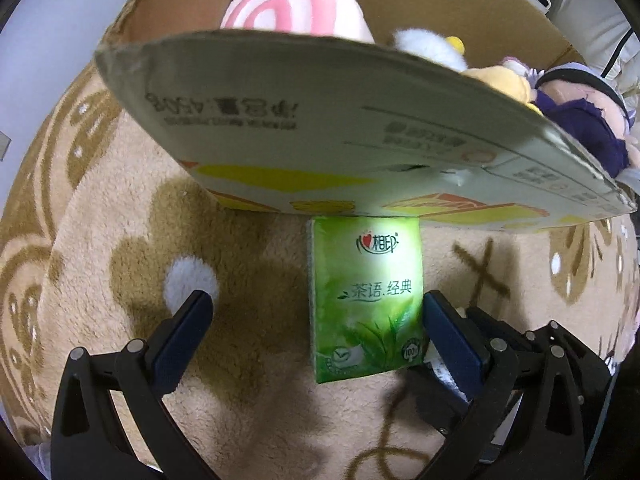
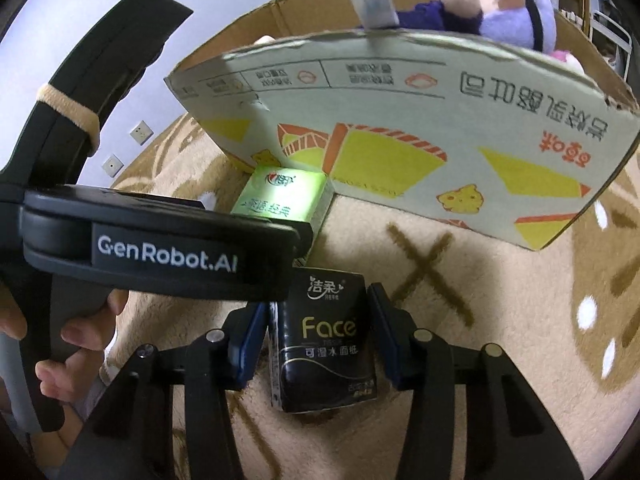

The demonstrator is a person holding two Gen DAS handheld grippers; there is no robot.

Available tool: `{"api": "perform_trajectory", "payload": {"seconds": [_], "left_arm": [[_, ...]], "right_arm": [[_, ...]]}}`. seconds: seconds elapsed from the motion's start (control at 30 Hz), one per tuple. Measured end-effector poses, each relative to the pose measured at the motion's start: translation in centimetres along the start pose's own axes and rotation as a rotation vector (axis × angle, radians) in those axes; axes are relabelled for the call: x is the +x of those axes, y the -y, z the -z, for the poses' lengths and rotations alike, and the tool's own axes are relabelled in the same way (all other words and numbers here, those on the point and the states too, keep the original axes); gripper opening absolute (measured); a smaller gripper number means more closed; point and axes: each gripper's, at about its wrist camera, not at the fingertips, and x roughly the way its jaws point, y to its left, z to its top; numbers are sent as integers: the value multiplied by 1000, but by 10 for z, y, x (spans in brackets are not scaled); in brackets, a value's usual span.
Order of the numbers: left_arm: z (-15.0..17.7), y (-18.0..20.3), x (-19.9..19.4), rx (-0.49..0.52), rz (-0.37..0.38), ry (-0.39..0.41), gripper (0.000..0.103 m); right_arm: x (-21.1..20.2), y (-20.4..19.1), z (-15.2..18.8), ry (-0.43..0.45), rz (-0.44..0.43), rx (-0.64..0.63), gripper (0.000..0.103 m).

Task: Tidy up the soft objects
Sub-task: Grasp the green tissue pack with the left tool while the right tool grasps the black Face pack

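A green tissue pack (image 1: 366,300) lies on the beige rug, its far end under the cardboard box's flap (image 1: 320,128). My left gripper (image 1: 316,312) is open around it, the right finger close to the pack's side, the left finger well apart. The pack also shows in the right wrist view (image 2: 284,198). A black "Face" tissue pack (image 2: 324,340) lies on the rug between the fingers of my right gripper (image 2: 318,340), which is open with small gaps on both sides. The box (image 2: 400,128) holds a pink-and-white swirl cushion (image 1: 292,4) and plush dolls (image 1: 576,116).
The left gripper's black body (image 2: 152,236) and the hand holding it fill the left of the right wrist view. The patterned beige rug (image 1: 120,240) covers the floor. A white wall with sockets (image 2: 140,132) lies beyond the rug.
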Motion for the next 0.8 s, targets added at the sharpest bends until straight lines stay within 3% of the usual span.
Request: {"api": "perform_trajectory", "payload": {"seconds": [0.03,0.1,0.23,0.33,0.53,0.8], "left_arm": [[0,2,0,10,-25,5,101],[2,6,3,30,-56,6,87],[4,8,6,45,-102,1,74],[6,8,2,50,-115,23,52],[19,2,-13,40,-141,55,51],[44,5,-59,20,-181,177,51]], "right_arm": [[-1,-3,-1,-4,2,1,52],[-1,-3,-3,-5,3,2,52],[2,-6,-5,-5,10,2,52],[2,-5,-5,-5,30,-2,51],[-6,-1,-1,7,81,-12,51],[-31,16,3,56,159,13,50]]}}
